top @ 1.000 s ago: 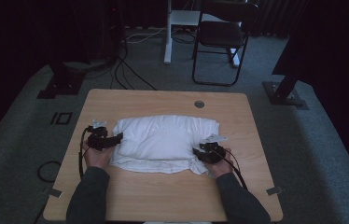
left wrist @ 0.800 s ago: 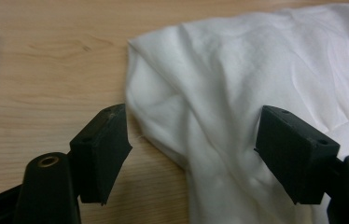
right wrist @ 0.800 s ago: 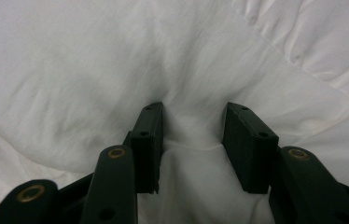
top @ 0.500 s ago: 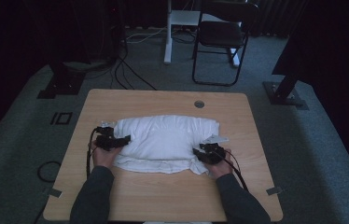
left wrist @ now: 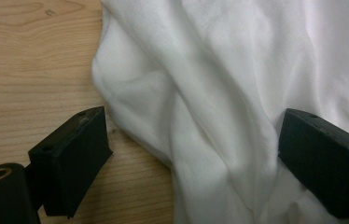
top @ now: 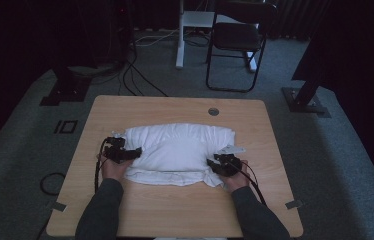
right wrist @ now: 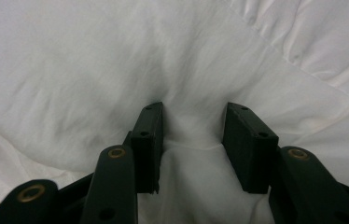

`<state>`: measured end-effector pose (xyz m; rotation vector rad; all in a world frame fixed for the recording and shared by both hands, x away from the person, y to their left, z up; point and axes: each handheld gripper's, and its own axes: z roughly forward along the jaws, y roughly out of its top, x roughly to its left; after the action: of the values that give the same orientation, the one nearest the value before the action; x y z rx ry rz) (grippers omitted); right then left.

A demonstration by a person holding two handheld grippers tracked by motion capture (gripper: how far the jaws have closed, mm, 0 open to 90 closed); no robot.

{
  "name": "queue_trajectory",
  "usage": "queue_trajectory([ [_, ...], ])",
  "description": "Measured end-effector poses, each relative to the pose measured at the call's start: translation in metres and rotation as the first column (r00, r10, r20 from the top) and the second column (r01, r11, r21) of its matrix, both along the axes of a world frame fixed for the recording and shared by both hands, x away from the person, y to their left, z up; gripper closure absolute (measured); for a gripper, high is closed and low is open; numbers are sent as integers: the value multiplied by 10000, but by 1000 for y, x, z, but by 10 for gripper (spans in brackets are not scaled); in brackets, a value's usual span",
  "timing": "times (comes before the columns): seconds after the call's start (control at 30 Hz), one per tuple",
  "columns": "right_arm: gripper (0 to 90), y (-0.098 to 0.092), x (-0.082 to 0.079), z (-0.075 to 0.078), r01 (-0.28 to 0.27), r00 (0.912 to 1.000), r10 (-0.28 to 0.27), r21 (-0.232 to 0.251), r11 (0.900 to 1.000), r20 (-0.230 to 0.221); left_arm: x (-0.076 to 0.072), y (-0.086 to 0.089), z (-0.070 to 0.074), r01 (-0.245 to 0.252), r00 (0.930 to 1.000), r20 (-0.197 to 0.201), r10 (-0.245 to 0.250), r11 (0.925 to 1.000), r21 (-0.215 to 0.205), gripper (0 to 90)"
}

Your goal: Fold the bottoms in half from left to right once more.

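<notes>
Now I log left gripper (top: 136,151) jaws just opened around the white cloth (top: 177,152) at 9 o'clock; right gripper (top: 210,163) pinches its 3 o'clock fold.

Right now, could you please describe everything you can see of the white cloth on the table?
The white cloth is soft, wrinkled fabric bunched into a puffy heap at the middle of the wooden table, with a flatter folded edge toward the person. The left gripper stands open around a fold at its left edge, one jaw over bare wood. The right gripper pinches a ridge of fabric at its right end.
</notes>
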<state>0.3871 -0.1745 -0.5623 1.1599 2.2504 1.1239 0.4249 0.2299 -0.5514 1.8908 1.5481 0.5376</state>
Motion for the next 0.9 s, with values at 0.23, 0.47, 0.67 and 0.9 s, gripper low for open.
queue_trajectory([
  [0.23, 569, 0, -1, -1, 28, 10000, -28, 67, 10000, 24, -4, -5, 0, 511, 9987, 45, -513, 9979, 395, 157],
  [0.47, 569, 0, -2, -1, 81, 9999, -81, 114, 9999, 67, -9, -12, 2, 627, 9979, 129, -633, 9973, 382, 313],
  [0.67, 569, -1, -2, -2, 108, 9999, -110, 173, 9998, 95, -11, -15, 3, 895, 9959, 131, -898, 9957, 237, 468],
  [0.9, 570, -1, -2, -2, 119, 9999, -120, 189, 9998, 99, -12, -16, 2, 1307, 9913, 178, -1303, 9912, -205, 703],
])
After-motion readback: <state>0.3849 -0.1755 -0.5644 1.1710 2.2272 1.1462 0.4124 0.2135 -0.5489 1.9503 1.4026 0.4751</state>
